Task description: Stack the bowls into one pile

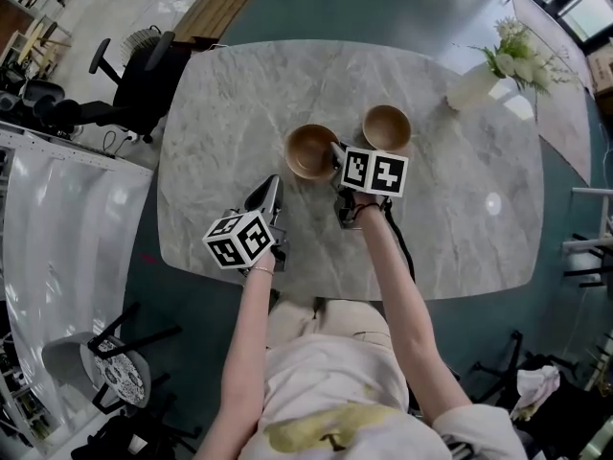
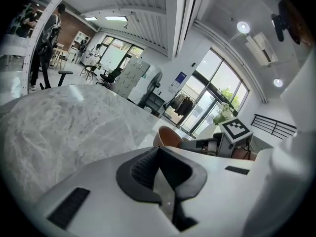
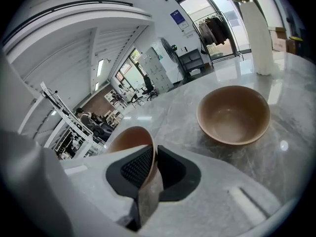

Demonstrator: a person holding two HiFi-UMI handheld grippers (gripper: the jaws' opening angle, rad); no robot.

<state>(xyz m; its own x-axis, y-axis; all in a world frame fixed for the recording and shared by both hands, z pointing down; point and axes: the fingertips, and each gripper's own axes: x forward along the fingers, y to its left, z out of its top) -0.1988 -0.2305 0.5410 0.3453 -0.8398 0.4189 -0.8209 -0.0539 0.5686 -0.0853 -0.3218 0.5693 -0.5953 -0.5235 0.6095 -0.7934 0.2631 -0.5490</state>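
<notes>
The right gripper (image 1: 337, 151) has its fingers squeezed narrow on the thin rim of a round, smooth brown bowl (image 1: 308, 151), the one farther from the tall white vase of flowers (image 1: 471, 89). This held bowl looks a bit tipped, and I cannot tell if it is off the pale grey marble counter (image 1: 460, 228) yet. The other bowl (image 1: 386, 127), round and brown too, stands upright just beside it, on the side nearer the vase. The left gripper (image 1: 272, 186) waits farther from the vase than both bowls, its fingers closed together with nothing in them. The grip is only on one edge, so the held bowl could swing, slip out and drop. If it comes in too low, it could bump the other bowl's rim and push it toward the vase. If it goes in crooked, it may sit lopsided.
</notes>
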